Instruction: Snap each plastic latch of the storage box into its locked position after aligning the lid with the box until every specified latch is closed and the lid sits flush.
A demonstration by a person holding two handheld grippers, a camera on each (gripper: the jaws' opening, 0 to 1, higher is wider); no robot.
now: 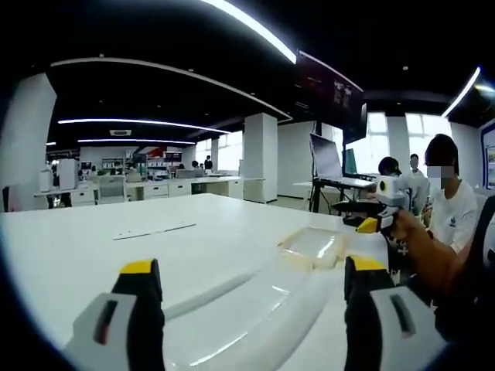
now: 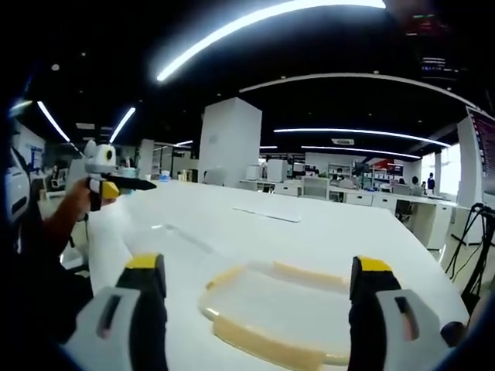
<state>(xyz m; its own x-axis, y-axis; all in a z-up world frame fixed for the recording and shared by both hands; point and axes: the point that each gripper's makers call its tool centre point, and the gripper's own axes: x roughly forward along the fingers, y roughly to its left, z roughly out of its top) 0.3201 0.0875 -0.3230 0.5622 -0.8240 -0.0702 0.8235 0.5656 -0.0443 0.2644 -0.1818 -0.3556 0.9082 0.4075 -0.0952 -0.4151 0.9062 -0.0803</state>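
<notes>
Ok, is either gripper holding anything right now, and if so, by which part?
Nothing is held. The left gripper has its jaws wide apart over the storage box lid; the right gripper is open above the cream-edged latch.

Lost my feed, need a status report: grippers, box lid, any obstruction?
Left gripper open, over clear lid. Right gripper open, above yellow-edged lid end. Paper sheet on white table, well clear.

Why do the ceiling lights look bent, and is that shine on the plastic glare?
Left gripper view: the fisheye lens bows the ceiling light strips into arcs, and soft white glare streaks the clear lid against the white table; the windows are blown out. Right gripper view: the light strip curves likewise, the lid shows a faint sheen, and the far desks look soft.
</notes>
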